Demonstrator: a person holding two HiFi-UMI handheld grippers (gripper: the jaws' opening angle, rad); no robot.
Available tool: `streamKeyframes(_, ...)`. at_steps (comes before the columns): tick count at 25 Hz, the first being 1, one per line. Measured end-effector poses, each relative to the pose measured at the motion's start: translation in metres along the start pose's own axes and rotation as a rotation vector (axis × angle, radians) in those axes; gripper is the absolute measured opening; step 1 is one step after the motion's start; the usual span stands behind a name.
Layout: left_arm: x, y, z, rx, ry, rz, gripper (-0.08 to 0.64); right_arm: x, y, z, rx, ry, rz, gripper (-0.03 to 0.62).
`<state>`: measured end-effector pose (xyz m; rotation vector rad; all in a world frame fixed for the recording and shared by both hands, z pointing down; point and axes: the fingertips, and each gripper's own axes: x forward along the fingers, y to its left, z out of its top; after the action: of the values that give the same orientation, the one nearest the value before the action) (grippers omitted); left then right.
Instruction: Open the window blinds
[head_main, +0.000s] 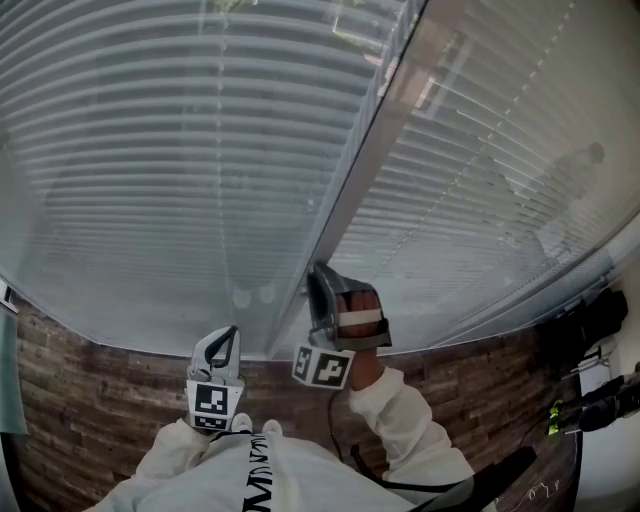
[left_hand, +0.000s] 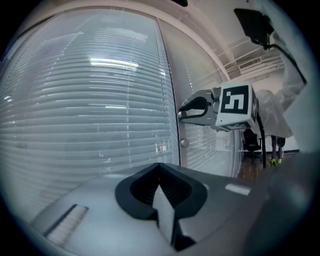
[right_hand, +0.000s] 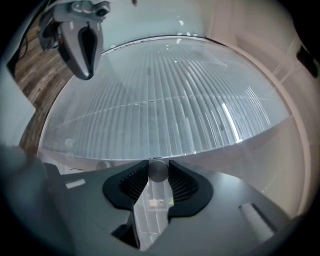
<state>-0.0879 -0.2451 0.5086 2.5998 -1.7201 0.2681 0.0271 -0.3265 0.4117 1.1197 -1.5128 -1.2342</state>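
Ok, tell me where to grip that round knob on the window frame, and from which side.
Grip the knob across its round rim, coming straight at the frame, one pad each side. It juts out as a round stub; the right gripper holds it so.

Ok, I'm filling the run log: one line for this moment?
right gripper: shut on knob | left gripper: shut, empty | blinds: down
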Motion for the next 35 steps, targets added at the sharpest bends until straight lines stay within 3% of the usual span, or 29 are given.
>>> streamKeyframes(4, 0.001, -0.001, 0.002, 0.008, 0.0, -0.004, 0.0, 0.002, -0.006, 0.0, 0.246, 0.011, 0.027, 0.127)
streamKeyframes(12, -0.002, -0.004, 0.002, 0.022, 0.001, -0.011, 0.0, 0.001, -0.012, -0.001, 0.546, 0.022, 0.023, 0.127)
streamKeyframes(20, -0.004, -0.003, 0.001, 0.02, 0.005, -0.008, 0.0, 0.003, -0.015, -0.008, 0.952, 0.024, 0.048, 0.127)
streamKeyframes(35, -0.009, -0.005, -0.001, 0.025, 0.014, -0.004, 0.0, 0.003, -0.019, -0.028, 1.971, -0.047, 0.082, 0.126)
